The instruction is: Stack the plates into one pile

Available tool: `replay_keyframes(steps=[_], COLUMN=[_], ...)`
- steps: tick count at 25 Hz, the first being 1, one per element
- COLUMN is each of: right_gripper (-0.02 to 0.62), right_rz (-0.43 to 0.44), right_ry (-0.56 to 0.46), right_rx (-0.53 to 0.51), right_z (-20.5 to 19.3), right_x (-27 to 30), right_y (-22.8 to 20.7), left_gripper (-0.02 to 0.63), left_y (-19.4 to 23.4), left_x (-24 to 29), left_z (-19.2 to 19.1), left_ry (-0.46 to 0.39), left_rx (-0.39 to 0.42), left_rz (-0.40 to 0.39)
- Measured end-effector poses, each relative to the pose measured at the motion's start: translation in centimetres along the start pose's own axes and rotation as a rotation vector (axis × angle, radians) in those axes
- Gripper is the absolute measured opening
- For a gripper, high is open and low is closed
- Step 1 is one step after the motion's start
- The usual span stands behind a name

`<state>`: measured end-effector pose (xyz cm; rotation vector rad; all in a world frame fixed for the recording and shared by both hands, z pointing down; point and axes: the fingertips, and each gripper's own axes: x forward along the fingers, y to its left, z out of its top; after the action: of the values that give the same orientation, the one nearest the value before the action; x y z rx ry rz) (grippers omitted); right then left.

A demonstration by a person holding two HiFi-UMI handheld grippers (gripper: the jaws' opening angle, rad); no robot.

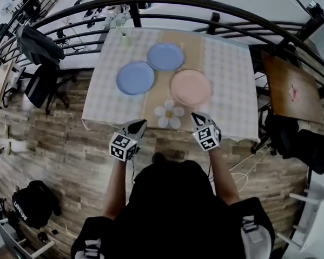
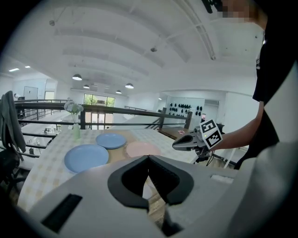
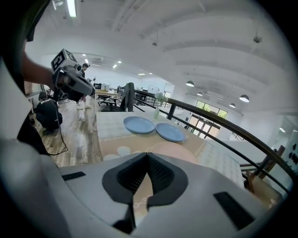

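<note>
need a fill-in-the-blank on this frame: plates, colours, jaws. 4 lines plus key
1. The table holds ___ plates, none stacked yet.
2. The plate nearest the right gripper is coloured ___.
3. The far plate and the left plate are both ___.
4. The left gripper and the right gripper each have their jaws ___, with nothing between them.

Missing words: three; pink; blue; shut
</note>
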<state>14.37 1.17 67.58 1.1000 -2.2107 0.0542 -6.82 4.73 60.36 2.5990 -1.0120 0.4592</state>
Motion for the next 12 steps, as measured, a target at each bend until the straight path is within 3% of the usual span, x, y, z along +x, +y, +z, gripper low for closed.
replay_keyframes(steps=[12], right_gripper=[0.000], right_rz=[0.015], right_ry=[0.042], right_rx=[0.033], right_z=[0.0], right_x=[3.4], right_y=[1.3], left_gripper=[0.002], left_y=[2.9], left_x=[0.4], left_z=[0.1], left_ry=[0.048], left_rx=[0.022], left_rz=[-0.037])
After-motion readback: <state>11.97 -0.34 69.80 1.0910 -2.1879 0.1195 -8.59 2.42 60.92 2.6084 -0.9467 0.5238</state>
